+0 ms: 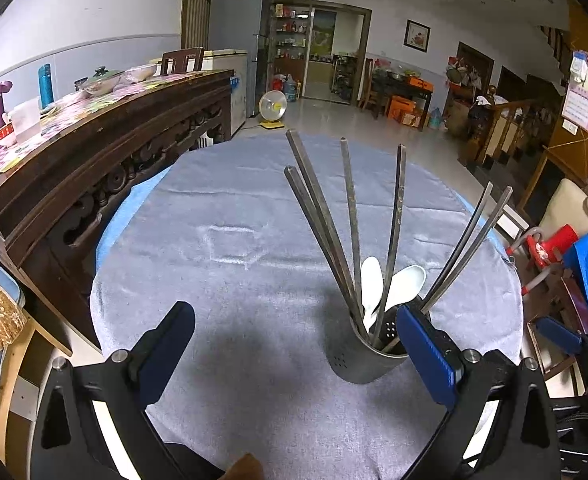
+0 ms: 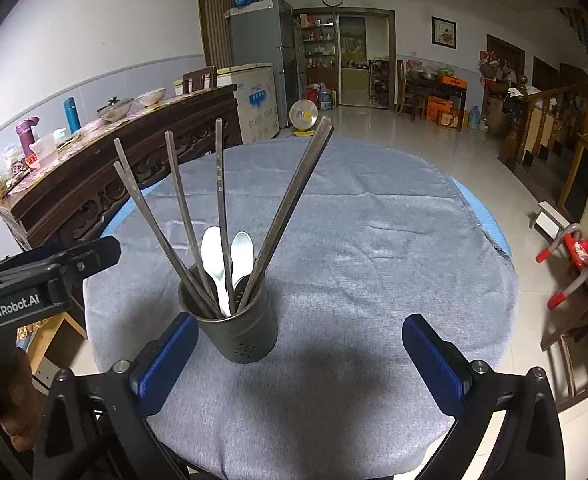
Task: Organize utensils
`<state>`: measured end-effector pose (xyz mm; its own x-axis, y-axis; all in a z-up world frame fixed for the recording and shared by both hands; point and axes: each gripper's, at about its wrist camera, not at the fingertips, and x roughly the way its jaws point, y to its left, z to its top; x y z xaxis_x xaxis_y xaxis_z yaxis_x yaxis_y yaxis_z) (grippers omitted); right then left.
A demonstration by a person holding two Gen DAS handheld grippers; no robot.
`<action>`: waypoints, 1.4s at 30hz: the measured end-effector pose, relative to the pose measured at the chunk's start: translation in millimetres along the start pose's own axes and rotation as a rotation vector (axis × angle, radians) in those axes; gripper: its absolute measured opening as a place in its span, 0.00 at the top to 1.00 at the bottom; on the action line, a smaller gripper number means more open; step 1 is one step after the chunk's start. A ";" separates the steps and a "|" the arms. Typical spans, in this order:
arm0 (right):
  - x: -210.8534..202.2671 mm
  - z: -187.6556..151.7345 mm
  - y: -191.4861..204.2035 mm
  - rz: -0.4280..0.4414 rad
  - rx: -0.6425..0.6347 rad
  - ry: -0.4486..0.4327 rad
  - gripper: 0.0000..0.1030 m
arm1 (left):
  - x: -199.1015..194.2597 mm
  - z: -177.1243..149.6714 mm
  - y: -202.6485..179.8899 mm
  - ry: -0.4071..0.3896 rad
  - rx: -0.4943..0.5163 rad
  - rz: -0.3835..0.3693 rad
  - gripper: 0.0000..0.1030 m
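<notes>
Left wrist view: the left tongs [image 1: 296, 354] stood spread wide and held nothing, poised above the table [image 1: 221, 240]; the holder [image 1: 364, 360] sat just inside the right-hand pad.
Right wrist view: the right tongs [image 2: 300, 354] were likewise wide apart and empty, with the holder [image 2: 239, 336] just beside the left-hand pad.
Other tongs: the left tongs [image 2: 93, 254] showed at the edge of the right wrist view, near the holder but apart from it.
Holder: a dark metal cup with small holes low in its wall, upright on the grey cloth [image 2: 374, 240] near the table's near side.
Chopsticks: the chopsticks [image 1: 322, 216] fanned out of the holder, tips down, leaning against the rim in several directions.
Spoons: two white spoons [image 2: 223, 256] stood among them, bowls up.
Rest of the table: bare cloth was all that showed, so the sorting looked finished or nearly so.
Handling, chopsticks: probably light, stiff and smooth, apt to slip or swivel between pads; best taken across the upper shaft, clear of the others.
Handling, spoons: they looked like ceramic or plastic, I could not tell which; if ceramic, brittle. The neck below the bowl seemed the safest grip.
Handling, holder: top-heavy with its load, likely to tip if nudged at the rim; a hold low on the wall would steady it.
</notes>
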<state>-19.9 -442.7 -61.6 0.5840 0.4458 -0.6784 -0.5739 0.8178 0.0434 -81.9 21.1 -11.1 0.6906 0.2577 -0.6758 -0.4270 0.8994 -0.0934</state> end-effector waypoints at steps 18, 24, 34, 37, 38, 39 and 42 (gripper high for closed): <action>9.2 10.1 0.7 -0.002 -0.009 0.009 0.00 | 6.6 7.4 0.6 0.011 -0.003 0.005 0.03; 13.7 12.9 0.0 -0.002 -0.010 0.015 0.00 | 9.3 10.8 0.3 0.013 -0.007 0.008 0.03; 15.5 14.7 0.1 -0.001 -0.013 0.014 0.00 | 9.5 11.3 -2.7 0.004 0.005 0.002 0.03; 15.2 16.3 0.6 -0.001 -0.016 0.008 0.00 | 9.1 11.8 -2.5 0.000 0.006 0.003 0.03; 15.0 16.6 1.0 0.000 -0.017 0.008 0.00 | 8.9 11.5 -3.0 -0.003 0.006 0.004 0.03; 15.1 16.8 1.0 0.001 -0.018 0.007 0.00 | 8.3 11.4 -3.2 -0.005 0.007 0.005 0.03; 15.7 15.8 1.4 0.002 -0.019 0.010 0.00 | 6.9 11.1 -4.0 -0.010 0.011 0.003 0.03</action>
<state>-2.4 -428.7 -60.6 0.5768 0.4438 -0.6858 -0.5862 0.8096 0.0308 -69.0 23.3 -7.3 0.6951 0.2636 -0.6689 -0.4225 0.9025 -0.0834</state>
